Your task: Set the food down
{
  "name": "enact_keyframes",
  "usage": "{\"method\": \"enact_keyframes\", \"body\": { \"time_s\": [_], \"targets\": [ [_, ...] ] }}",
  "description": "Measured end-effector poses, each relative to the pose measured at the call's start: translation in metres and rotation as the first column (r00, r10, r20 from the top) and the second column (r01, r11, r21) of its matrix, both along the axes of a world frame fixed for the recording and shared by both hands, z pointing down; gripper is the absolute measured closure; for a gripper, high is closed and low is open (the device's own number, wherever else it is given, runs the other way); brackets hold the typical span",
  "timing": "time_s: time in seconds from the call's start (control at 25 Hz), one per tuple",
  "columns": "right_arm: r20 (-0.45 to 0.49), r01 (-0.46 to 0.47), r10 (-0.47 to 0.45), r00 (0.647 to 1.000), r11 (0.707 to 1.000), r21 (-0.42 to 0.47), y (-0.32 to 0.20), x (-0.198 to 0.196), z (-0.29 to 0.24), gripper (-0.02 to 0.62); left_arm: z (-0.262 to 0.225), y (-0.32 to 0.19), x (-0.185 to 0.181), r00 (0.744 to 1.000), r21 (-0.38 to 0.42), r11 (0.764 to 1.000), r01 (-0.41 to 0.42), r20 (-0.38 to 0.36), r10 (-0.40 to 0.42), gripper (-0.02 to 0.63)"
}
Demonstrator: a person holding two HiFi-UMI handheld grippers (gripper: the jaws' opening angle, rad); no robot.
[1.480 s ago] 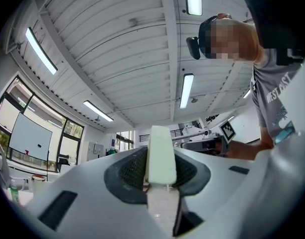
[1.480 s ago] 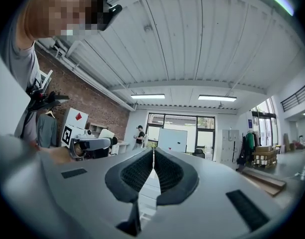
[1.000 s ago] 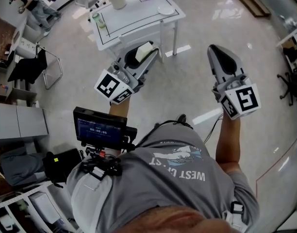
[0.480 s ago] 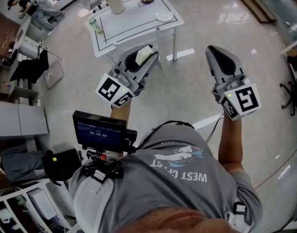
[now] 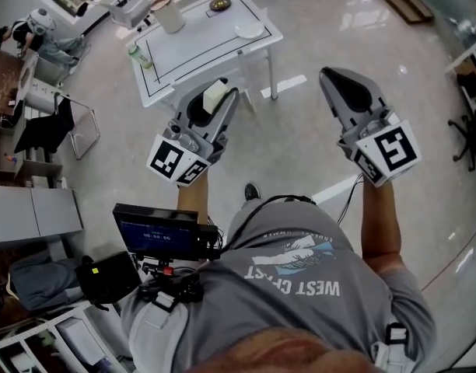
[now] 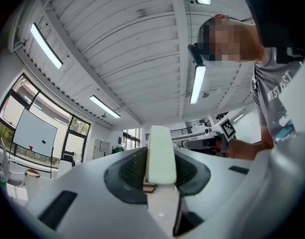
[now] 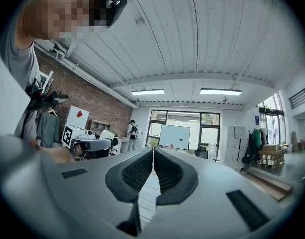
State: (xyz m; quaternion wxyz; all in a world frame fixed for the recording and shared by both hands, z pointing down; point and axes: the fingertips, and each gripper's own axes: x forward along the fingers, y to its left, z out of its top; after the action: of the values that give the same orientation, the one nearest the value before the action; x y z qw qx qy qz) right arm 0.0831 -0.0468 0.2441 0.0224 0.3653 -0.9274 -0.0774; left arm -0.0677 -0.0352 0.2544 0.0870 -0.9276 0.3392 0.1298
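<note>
Since a second ago the white rectangular table with a black border line has slid down and left in the head view; it stands on a glossy pale grey floor and carries a white cylindrical canister and a small white dish. The left gripper is clamped on a pale cream rectangular block of food, held in the air short of the table, while the right gripper has its jaws pressed together on nothing. Overhead runs a white ribbed ceiling with strip lights, and a red brick wall lines one side of the room.

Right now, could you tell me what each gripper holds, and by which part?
The left gripper clamps the pale food block by its lower flat sides, top end sticking out. The right gripper is shut, holding nothing.
</note>
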Motion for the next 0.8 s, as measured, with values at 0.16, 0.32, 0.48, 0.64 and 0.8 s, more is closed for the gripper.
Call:
{"method": "enact_keyframes", "body": {
  "time_s": [0.16,0.32,0.48,0.64,0.8],
  "targets": [
    [0.008,-0.023,0.023,1.0,1.0,0.009,0.01,0.005,0.005,0.586,0.007,0.003,0.006,1.0,0.001,1.0,-0.027,0.015,0.027,0.492],
    [0.024,-0.055,0.055,0.998,0.998,0.01,-0.004,0.003,0.009,0.588,0.009,-0.013,0.001,0.998,0.0,0.999,-0.051,0.023,0.051,0.492],
    [0.023,-0.067,0.067,0.997,0.998,0.007,-0.047,-0.022,-0.001,0.588,-0.003,-0.057,-0.023,0.998,0.002,0.998,-0.066,0.023,0.066,0.494],
    [0.021,-0.092,0.092,0.996,0.996,0.008,-0.06,-0.041,0.001,0.588,-0.002,-0.073,-0.045,0.996,0.003,0.997,-0.083,0.014,0.083,0.492],
    [0.017,-0.114,0.114,0.993,0.993,0.015,-0.068,-0.06,0.003,0.588,0.003,-0.083,-0.063,0.994,0.003,0.994,-0.107,0.009,0.107,0.492]
  ]
}}
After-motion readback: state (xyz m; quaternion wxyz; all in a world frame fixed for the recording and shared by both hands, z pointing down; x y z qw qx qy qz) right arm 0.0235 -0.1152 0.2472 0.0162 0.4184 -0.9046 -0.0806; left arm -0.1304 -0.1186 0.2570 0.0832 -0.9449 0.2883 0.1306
